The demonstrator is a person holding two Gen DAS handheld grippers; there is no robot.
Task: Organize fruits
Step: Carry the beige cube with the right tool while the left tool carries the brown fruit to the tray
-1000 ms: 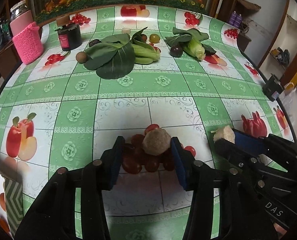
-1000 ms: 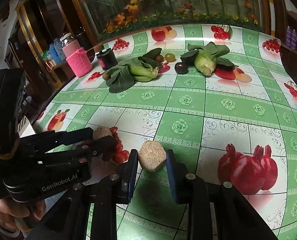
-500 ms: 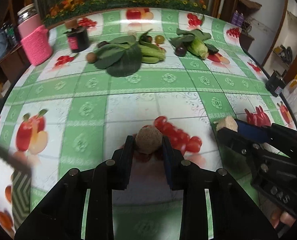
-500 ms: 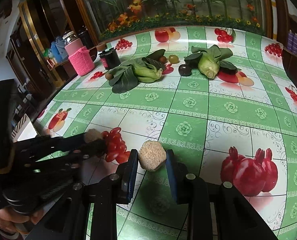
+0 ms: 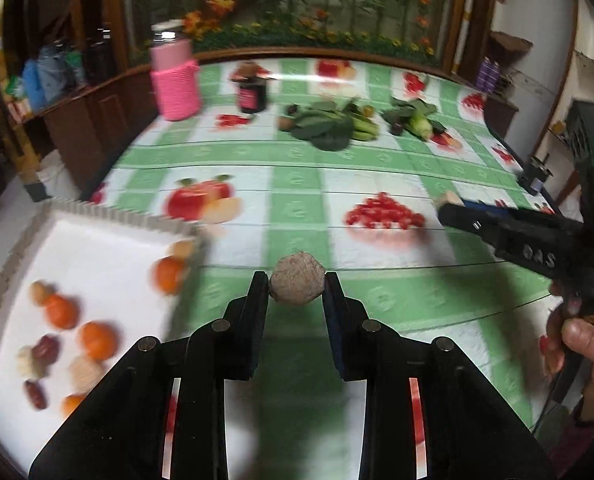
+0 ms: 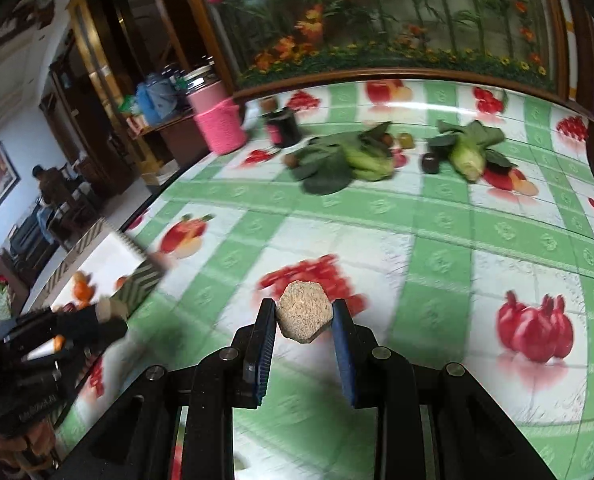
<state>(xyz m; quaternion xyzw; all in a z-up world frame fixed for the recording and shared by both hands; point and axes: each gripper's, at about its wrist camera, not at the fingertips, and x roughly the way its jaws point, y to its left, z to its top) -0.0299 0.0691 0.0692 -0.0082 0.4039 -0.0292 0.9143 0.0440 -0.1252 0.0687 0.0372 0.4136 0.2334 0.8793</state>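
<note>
Left gripper (image 5: 296,286): its two fingers pinch a round brown fruit (image 5: 297,283) at lower centre of the left wrist view, held off the tablecloth.
Right gripper (image 6: 304,316): clamped on a pale rough fruit (image 6: 304,317) at lower centre of the right wrist view, also lifted off the cloth.
What has changed: a second ago the left gripper's fingers stood spread around the brown fruit as it sat on the printed cherries; half a second ago they had closed on it. Now the view has swung leftward and the white tray (image 5: 109,216) fills the lower left of the left wrist frame, where it barely showed before. The right gripper held its fruit throughout and has swung the same way.
Tray: it sits at the table's left edge with a ribbed rim, already holding several orange fruits (image 5: 97,340), dark red ones and a few pale ones; blur hides the finer detail.
Meaning for the task: both pickups appear done, and the carry toward the tray is under way. The brown fruit is just beside the tray's right-hand rim, not yet over it.
Other produce: leafy greens (image 5: 329,130) and corn (image 6: 467,158) lie in the upper middle of the frames, well apart from the tray.
Next, as a judgement: each fruit needs carrying over the rim before release, so it does not roll off the cloth.
</note>
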